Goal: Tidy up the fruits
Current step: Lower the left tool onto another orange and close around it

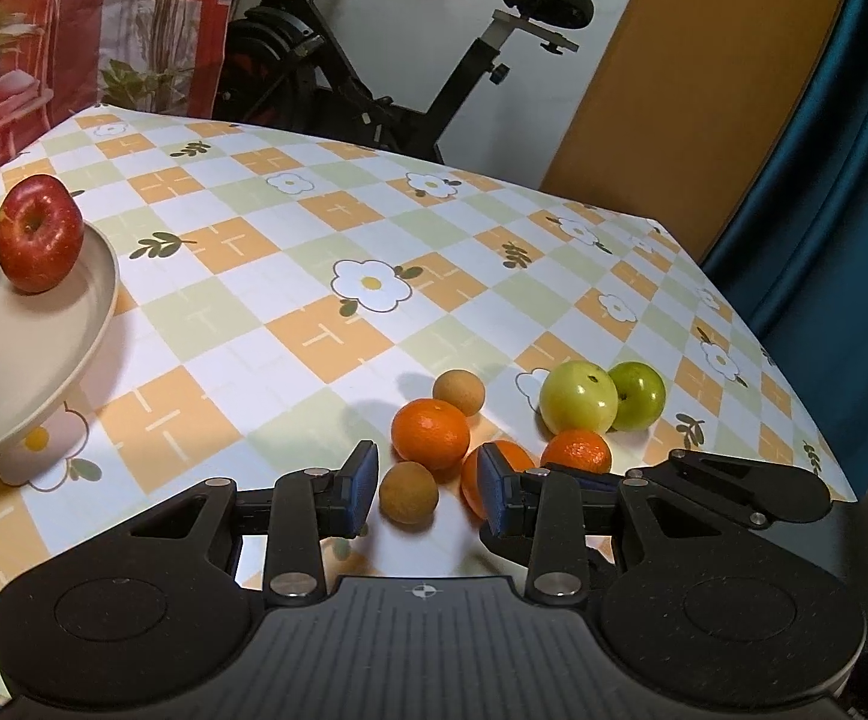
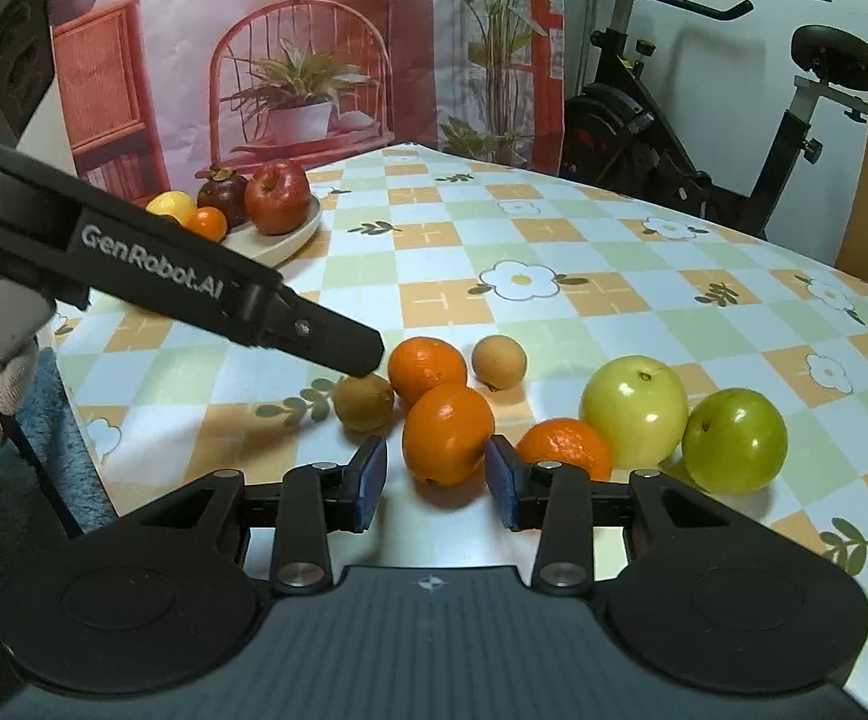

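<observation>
We see bright, even indoor light in both views. Glare spots sit on the pale green apple, soft shadows fall lower left of the fruit, and fisheye bending curves the tablecloth edges.

White lettering reading "GenRobot.AI" ran along the black arm of the left gripper in the right wrist view.

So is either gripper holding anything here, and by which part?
Nothing is held, it seems. The left gripper straddles a brown fruit and the right gripper an orange, but both fruits rest on the table, pads not clamped.
</observation>
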Available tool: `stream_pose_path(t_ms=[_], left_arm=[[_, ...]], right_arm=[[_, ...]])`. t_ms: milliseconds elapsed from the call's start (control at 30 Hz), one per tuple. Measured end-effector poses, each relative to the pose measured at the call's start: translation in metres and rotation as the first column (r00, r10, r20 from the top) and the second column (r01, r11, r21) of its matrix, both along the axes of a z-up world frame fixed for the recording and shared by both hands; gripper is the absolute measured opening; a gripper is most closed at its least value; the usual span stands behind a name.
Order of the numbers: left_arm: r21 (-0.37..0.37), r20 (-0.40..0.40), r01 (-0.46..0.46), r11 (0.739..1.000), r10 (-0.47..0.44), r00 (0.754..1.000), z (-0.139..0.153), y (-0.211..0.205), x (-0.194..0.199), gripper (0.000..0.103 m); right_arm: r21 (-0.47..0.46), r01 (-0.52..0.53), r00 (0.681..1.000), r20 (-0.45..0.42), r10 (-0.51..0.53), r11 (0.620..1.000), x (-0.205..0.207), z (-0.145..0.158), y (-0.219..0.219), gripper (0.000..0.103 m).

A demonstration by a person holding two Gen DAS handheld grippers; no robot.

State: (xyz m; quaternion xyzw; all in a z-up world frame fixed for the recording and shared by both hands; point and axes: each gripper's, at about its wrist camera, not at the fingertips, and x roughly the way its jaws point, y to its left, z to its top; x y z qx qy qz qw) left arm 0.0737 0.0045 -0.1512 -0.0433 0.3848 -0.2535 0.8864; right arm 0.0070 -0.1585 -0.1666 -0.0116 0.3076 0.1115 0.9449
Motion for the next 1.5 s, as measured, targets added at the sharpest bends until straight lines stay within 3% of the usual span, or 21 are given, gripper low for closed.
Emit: stream_pose_path(t_ms=[367,800,1300,1500], left_arm=[[0.0,-0.007,0.044,0.999,-0.044,0.999,-0.003,-0.007,-0.001,0.034],[0.037,-0.042,0.118,0.992,-0.117,0.992,-0.012,-0.017,-0.005,0.034],[-0.052,-0.131,0.097,0.994,-0.103,0.986,-0.022,-0.007,0.002,0.038],[-0.063,-0.124,0.101,0.993,-0.108,0.986,-0.018,-0.006,0.002,0.037]], right_arm=[[-0.023,0.02,1.0,-0.012,-0.02,1.0,0.008,-0.008,0.003,0.036],[-0.011,-0.102,0.993,-0.053,0.101,0.995,-0.002,-0.006,0.014,0.036],[0.017,-0.098,0.993,-0.067,0.099,0.995,0.0,-0.008,0.013,0.037],[0.028,-0.095,0.993,-0.074,0.097,0.995,0.001,-0.007,0.013,0.036]])
